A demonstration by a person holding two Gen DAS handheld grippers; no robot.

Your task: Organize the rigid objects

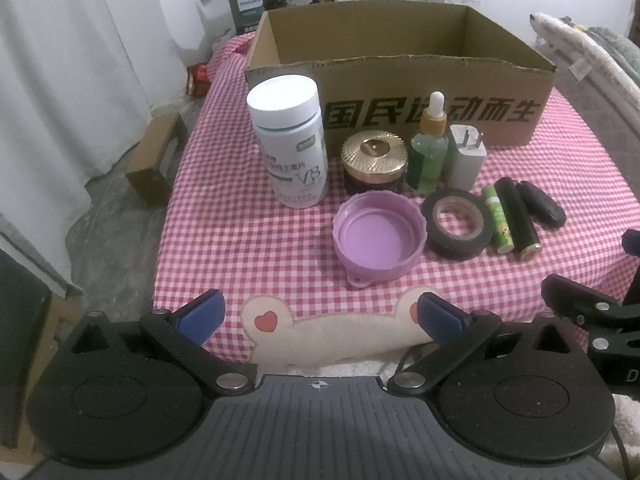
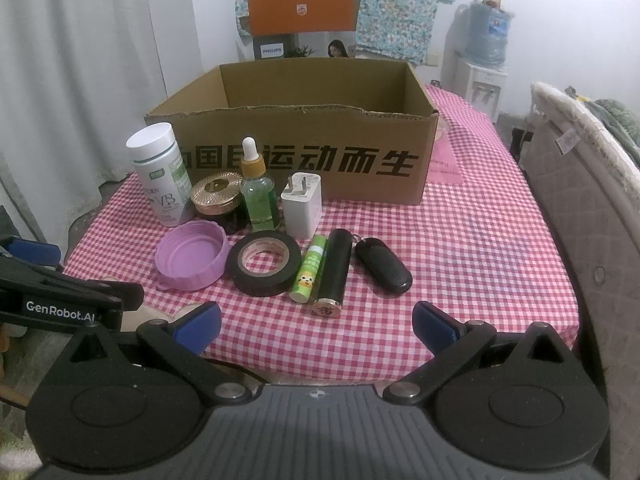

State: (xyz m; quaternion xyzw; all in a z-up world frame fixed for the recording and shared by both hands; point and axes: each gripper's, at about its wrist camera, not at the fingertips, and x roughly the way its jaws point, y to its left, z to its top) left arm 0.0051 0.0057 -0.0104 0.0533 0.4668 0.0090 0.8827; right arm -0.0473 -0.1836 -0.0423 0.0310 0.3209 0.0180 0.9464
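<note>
A: Claws?
B: Both spread wide, nothing held. Left gripper (image 1: 320, 314) hangs over the table's near edge; right gripper (image 2: 316, 326) too, just beside it.
A: Where's the stuff?
B: All on the checked cloth (image 2: 480, 248), in front of the cardboard box (image 2: 296, 160), none inside as far as seen. Black tube (image 2: 334, 270) lies nearest the right claw, dead ahead, long axis pointing at it, gold end (image 2: 327, 309) first. Green lip balm (image 2: 308, 268) touching it on the left.
A: Left arm?
B: Purple lid (image 1: 378, 236) straight ahead of it, open side up. I'd guess right goes first, fingers straddling the tube's width.
</note>
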